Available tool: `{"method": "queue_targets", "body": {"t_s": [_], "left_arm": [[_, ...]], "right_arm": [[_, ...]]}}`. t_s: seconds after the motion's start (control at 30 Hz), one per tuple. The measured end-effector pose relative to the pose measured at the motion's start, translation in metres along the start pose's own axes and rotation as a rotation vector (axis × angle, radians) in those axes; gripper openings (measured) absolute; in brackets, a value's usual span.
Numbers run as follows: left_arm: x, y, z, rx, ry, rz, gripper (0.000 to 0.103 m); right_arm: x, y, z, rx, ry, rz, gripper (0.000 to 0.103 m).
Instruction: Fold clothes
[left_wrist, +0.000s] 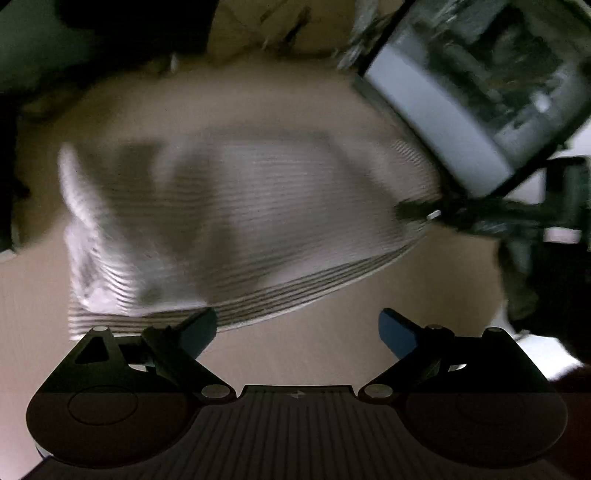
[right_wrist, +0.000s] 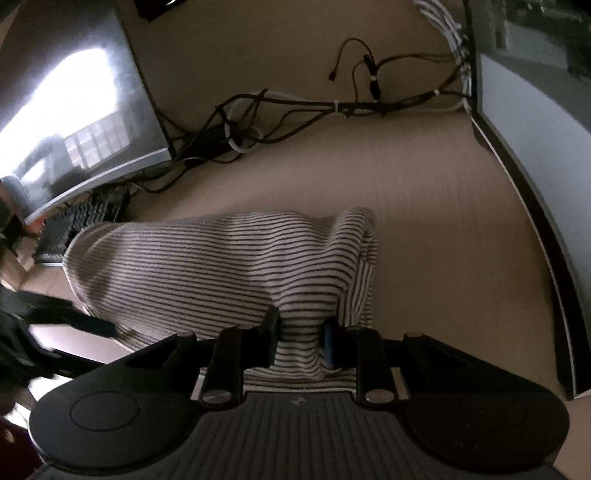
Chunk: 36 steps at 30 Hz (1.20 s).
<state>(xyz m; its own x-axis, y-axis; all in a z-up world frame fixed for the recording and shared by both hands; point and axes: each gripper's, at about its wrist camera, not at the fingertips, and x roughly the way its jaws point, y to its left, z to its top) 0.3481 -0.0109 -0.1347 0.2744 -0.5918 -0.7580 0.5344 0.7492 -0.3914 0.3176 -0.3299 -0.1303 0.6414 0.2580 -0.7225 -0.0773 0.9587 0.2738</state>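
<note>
A white garment with thin dark stripes (right_wrist: 203, 266) lies bunched on the beige table (right_wrist: 424, 221). My right gripper (right_wrist: 301, 332) is shut on a raised fold at its near edge, and the cloth drapes up from the pinch. The left wrist view is blurred. In it the same garment (left_wrist: 258, 221) spreads across the middle, and the right gripper (left_wrist: 417, 210) holds its right edge. My left gripper (left_wrist: 297, 330) is open over bare table, with nothing between its fingers and the striped hem just past its left fingertip. One of its dark fingers (right_wrist: 99, 326) shows beside the garment's left side.
A monitor (right_wrist: 74, 110) stands at the back left with a keyboard (right_wrist: 77, 221) below it. Another screen (right_wrist: 535, 147) runs along the right. A tangle of cables (right_wrist: 277, 110) lies behind the garment. The left wrist view shows a monitor (left_wrist: 461, 110) at upper right.
</note>
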Motion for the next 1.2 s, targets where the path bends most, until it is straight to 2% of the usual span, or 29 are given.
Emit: {"method": "queue_targets", "body": {"t_s": [0.1,0.13,0.23,0.3,0.37,0.43,0.5,0.6,0.73,0.83,0.9,1.03,1.2], "left_arm": [[-0.042,-0.009,0.011,0.012,-0.143,-0.051,0.097],[-0.051,-0.010,0.018,0.006,-0.196,-0.039,0.097],[-0.045,0.000,0.043,-0.027,-0.273,0.102,0.098],[-0.016,0.015,0.052,-0.077,-0.201,0.197,0.098],[0.009,0.025,0.044,-0.101,-0.099,0.227,0.098],[0.024,0.021,0.026,-0.038,-0.050,0.275,0.098],[0.028,0.009,0.010,0.069,-0.047,0.322,0.098],[0.027,0.007,0.005,0.073,-0.040,0.314,0.100],[0.025,0.016,0.014,0.014,-0.038,0.287,0.100],[0.028,0.015,0.012,0.024,-0.041,0.287,0.102],[0.026,0.013,0.009,0.043,-0.038,0.296,0.103],[0.019,0.016,0.007,0.026,-0.047,0.305,0.103],[-0.015,0.018,-0.001,-0.022,-0.095,0.252,0.103]], "right_arm": [[0.000,0.000,-0.005,0.020,-0.008,-0.003,0.024],[0.000,-0.002,-0.006,0.035,-0.011,-0.002,0.024],[0.001,-0.001,-0.008,0.042,-0.015,-0.006,0.024],[0.002,0.000,-0.008,0.032,-0.014,-0.010,0.024],[0.002,0.001,-0.008,0.027,-0.011,-0.014,0.025],[-0.002,0.004,-0.010,0.012,-0.006,-0.019,0.025],[-0.008,0.007,-0.010,0.001,0.001,-0.016,0.028],[-0.028,0.007,-0.001,0.019,-0.026,-0.002,0.030],[-0.064,0.010,0.028,0.046,-0.198,0.002,0.030],[-0.061,0.021,0.044,0.045,-0.266,0.049,0.031],[-0.040,0.027,0.046,0.035,-0.259,0.066,0.031],[0.015,0.020,0.017,0.072,-0.086,-0.026,0.031],[0.007,0.008,-0.008,0.165,-0.083,0.044,0.031]]}}
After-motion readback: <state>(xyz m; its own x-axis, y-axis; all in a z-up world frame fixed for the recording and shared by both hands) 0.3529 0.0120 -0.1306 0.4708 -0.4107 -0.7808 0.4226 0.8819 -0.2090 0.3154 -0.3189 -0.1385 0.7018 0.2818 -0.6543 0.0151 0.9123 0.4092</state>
